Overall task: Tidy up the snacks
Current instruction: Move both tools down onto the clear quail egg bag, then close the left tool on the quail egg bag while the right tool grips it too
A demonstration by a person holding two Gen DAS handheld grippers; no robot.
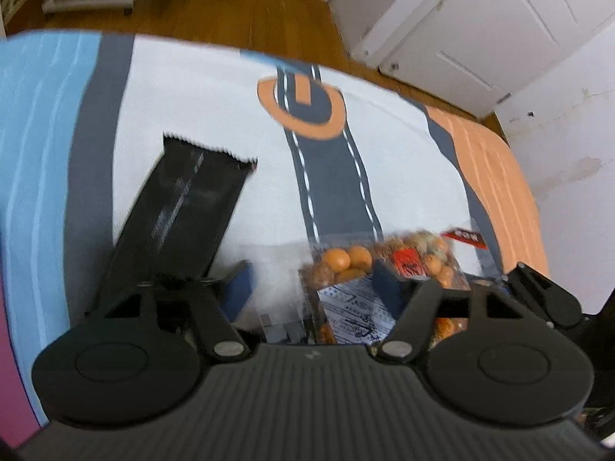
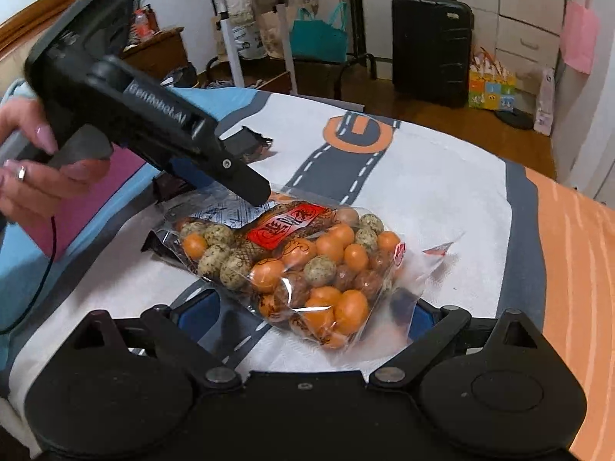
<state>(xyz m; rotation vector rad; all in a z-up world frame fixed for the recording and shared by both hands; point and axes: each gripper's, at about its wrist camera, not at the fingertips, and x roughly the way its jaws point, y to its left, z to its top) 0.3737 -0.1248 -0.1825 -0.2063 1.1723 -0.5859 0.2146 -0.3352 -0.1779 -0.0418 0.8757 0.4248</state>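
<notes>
A clear bag of orange and speckled snack balls (image 2: 307,265), with a red label, lies on the road-print cover (image 2: 442,192). My left gripper (image 1: 313,284) is shut on the bag's far end (image 1: 357,299), its blue pads on either side of the printed header. The right wrist view shows the left gripper (image 2: 253,192) pressing there, with a person's hand (image 2: 34,176) on its handle. My right gripper (image 2: 313,313) stands open and wide, with the bag's near end between its fingers. A black packet (image 1: 184,211) lies flat to the left.
Another dark packet (image 2: 161,246) pokes out from under the bag's left side. The cover has blue (image 1: 34,153) and orange (image 2: 576,269) edges. Beyond it are a wooden floor, a black suitcase (image 2: 430,46), a teal bag (image 2: 319,38), a white desk frame (image 2: 234,38) and white doors (image 1: 480,27).
</notes>
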